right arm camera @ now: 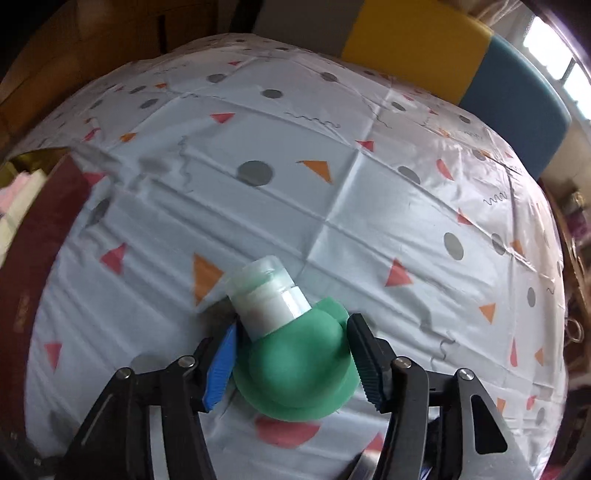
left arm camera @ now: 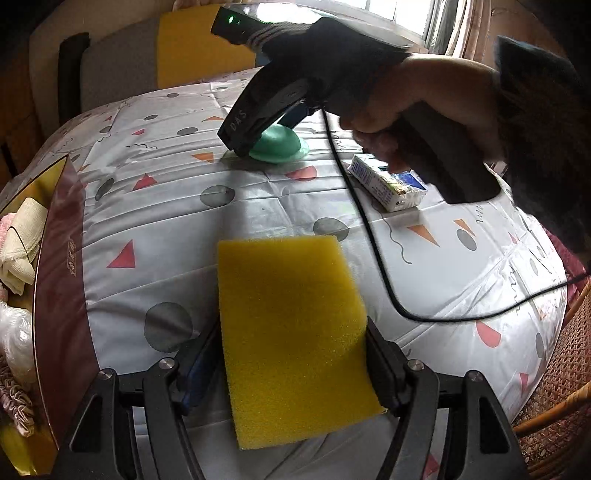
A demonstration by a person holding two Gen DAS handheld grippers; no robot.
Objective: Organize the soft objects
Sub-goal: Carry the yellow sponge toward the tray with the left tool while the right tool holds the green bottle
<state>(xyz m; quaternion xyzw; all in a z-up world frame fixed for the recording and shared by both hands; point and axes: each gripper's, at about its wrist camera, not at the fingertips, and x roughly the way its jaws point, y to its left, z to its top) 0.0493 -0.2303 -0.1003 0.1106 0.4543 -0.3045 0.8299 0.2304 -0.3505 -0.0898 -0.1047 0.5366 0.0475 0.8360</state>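
- Tablecloth (left arm camera: pixel 258 206), pale grey and glossy, creased in a grid of folds, printed with grey dots, red and orange triangles, thin squiggles.
- Black cable (left arm camera: pixel 373 236), trailing across the cloth and curving off toward the right edge.
- Chair back (right arm camera: pixel 413 40) in yellow, beside a blue-grey one (right arm camera: pixel 517 107), standing behind the far side of the table.
- Wicker chair (left arm camera: pixel 554 387), brown weave, at the right edge, close against the table.
- Window (left arm camera: pixel 402 18), bright, behind the table at the upper right.
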